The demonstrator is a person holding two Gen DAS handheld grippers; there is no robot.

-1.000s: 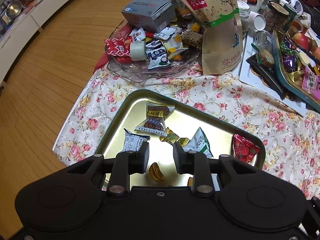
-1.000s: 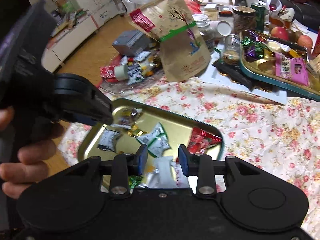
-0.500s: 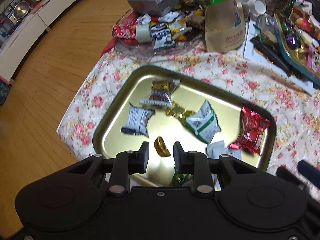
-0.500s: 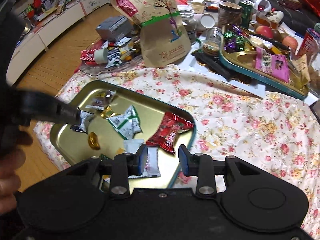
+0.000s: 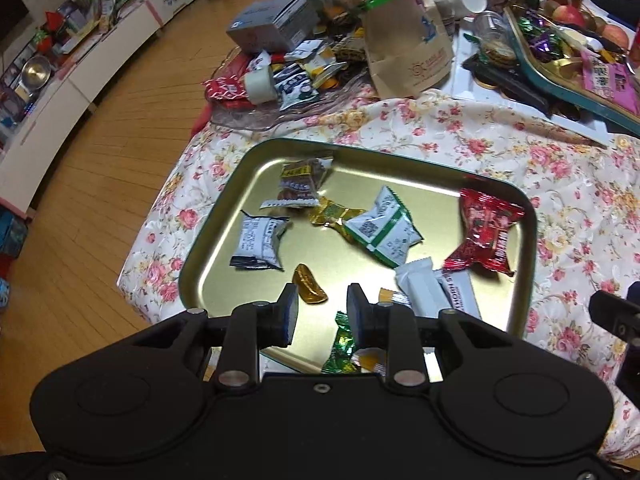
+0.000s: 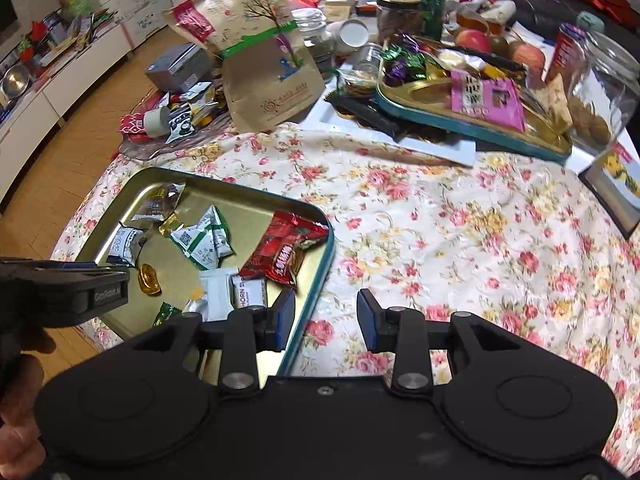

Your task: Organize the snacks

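Observation:
A gold metal tray (image 5: 224,240) with a green rim lies on the flowered cloth and holds several wrapped snacks: a red packet (image 5: 482,234), a green-and-white packet (image 5: 384,232), a white-and-black packet (image 5: 258,242), a gold ingot candy (image 5: 309,289). My left gripper (image 5: 321,312) hangs open and empty above the tray's near edge, just over the ingot candy. My right gripper (image 6: 325,322) is open and empty above the tray's right rim (image 6: 320,276) and the cloth. The red packet (image 6: 286,250) also shows in the right wrist view.
A glass dish (image 5: 260,120) piled with snacks and a grey box (image 5: 272,26) stand behind the tray, beside a brown paper bag (image 6: 260,60). A teal tray (image 6: 472,128) of sweets, jars and apples fill the back right. Wooden floor lies left of the table edge.
Both grippers have pulled back and risen, so more of the tray shows. The right gripper has swung right, from over the tray's snacks to its right rim. Both stay open.

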